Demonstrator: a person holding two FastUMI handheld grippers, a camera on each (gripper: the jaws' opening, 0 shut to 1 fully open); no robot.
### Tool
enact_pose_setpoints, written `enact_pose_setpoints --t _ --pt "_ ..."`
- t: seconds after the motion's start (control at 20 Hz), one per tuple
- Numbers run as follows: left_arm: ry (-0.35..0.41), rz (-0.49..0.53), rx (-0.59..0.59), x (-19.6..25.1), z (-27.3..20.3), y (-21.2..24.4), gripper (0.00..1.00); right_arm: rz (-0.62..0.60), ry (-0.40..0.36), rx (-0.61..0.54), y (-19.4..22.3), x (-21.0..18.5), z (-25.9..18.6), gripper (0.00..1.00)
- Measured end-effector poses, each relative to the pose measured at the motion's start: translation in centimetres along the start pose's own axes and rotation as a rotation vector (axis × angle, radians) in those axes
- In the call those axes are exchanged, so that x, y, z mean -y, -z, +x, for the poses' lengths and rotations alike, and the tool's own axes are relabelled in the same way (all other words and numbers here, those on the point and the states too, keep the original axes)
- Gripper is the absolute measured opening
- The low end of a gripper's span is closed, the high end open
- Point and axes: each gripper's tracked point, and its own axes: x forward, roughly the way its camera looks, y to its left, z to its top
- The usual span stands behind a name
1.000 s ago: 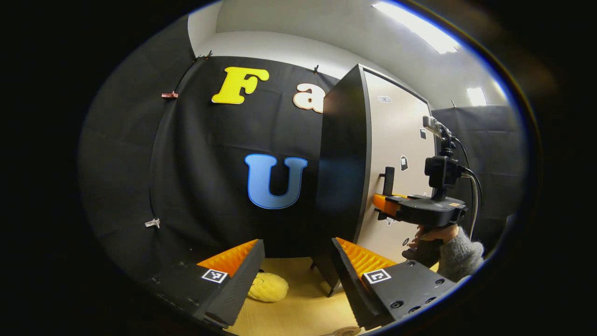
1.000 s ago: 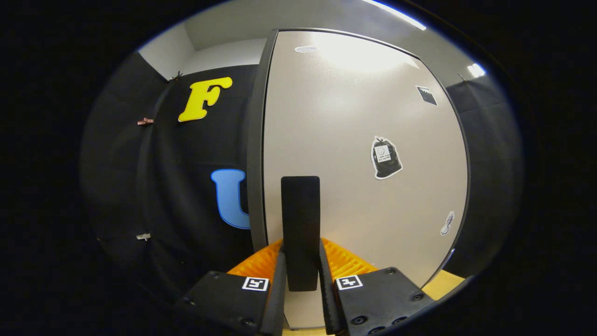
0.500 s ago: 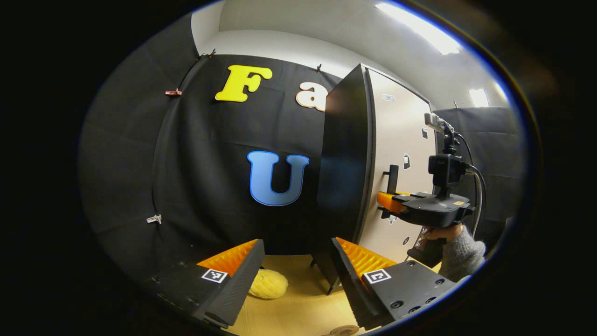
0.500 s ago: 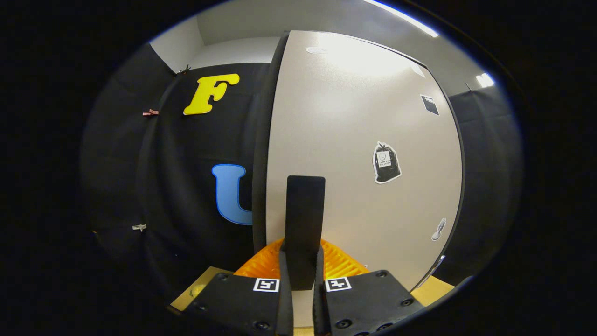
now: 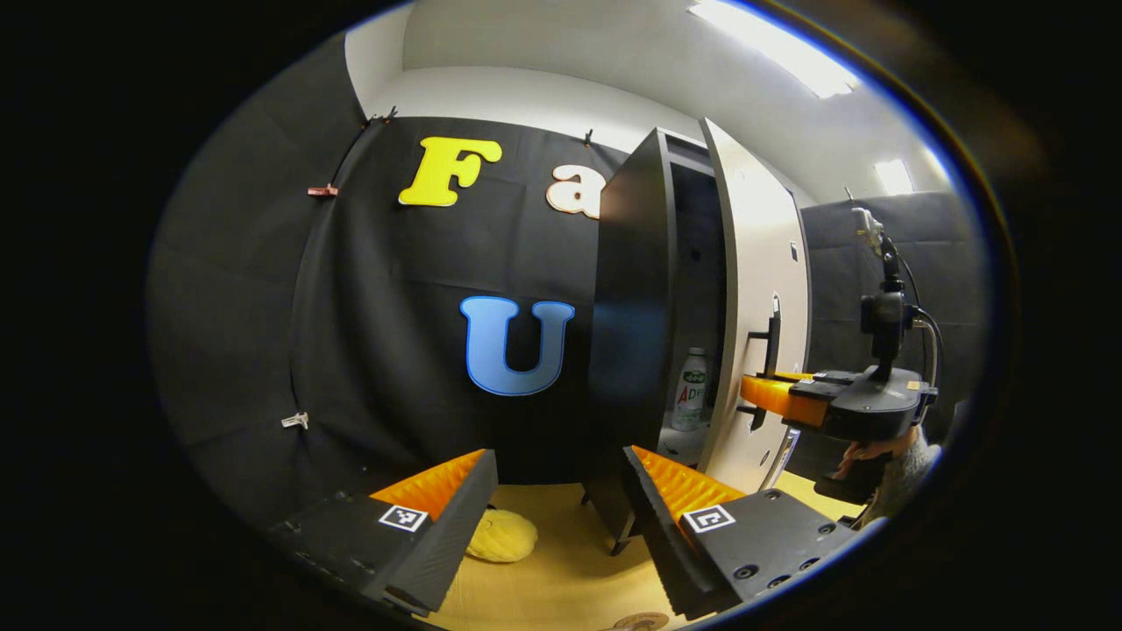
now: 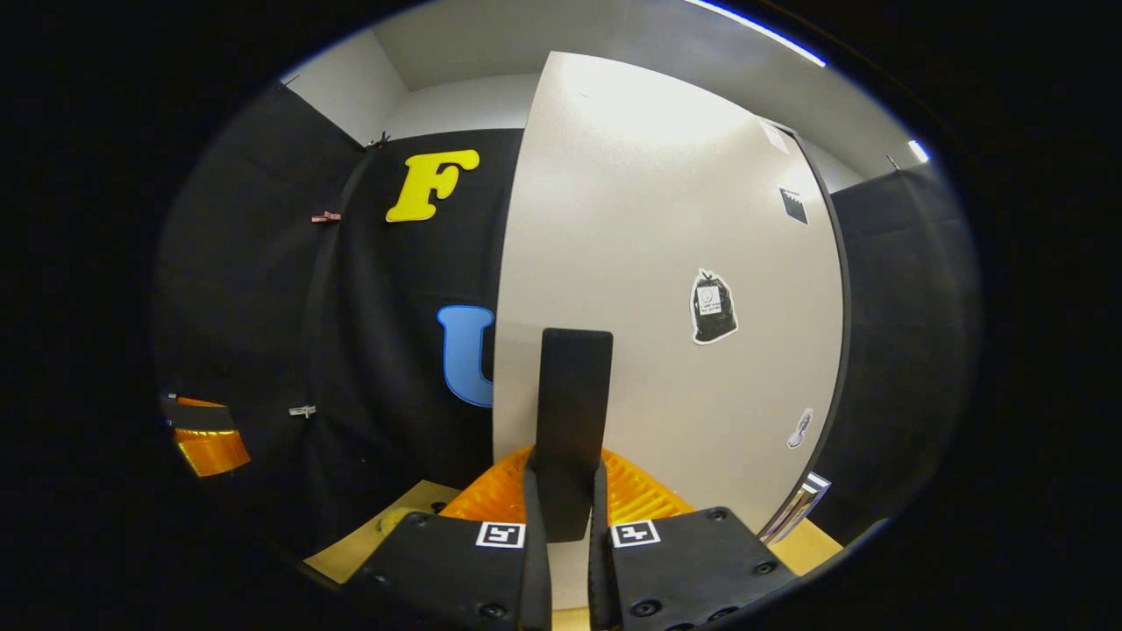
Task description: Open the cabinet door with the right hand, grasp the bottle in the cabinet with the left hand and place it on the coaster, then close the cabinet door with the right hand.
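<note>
Inside cabinet (image 5: 633,289): bottle (image 5: 691,390); right hand-held gripper (image 6: 567,526) clamps handle (image 6: 571,412); left (image 5: 557,499) spread, empty.

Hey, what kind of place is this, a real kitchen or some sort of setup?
Likely a staged recording booth: black cloth wall, a lone cabinet on a wooden tabletop, its door part open on a bottle.

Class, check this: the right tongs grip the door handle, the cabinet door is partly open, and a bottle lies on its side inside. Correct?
Not quite. In the left gripper view the bottle stands upright inside the cabinet. The right tongs do grip the door handle, and the door is partly open.
</note>
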Motion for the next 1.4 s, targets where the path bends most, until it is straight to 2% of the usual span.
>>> enact_pose_setpoints --t 0.4,0.6,0.9,1.2,1.4 --pt "0.042 0.025 0.007 3.1 -0.7 0.0 0.90 0.016 -0.042 -0.024 0.0 1.5 -3.8 0.20" --pt "0.074 0.036 0.002 4.6 0.9 -0.3 0.90 0.024 -0.050 -0.042 -0.2 2.5 -5.2 0.20" --pt "0.155 0.051 0.021 7.5 2.3 -0.7 0.90 0.025 -0.006 -0.045 -0.2 4.7 -8.5 0.20" --pt "0.256 0.060 0.029 11.4 3.3 -0.8 0.90 0.029 0.083 -0.057 -0.5 8.1 -12.0 0.20" --pt "0.286 0.063 0.026 14.2 4.1 -0.7 0.90 0.022 0.112 -0.063 -0.6 10.8 -14.0 0.20"
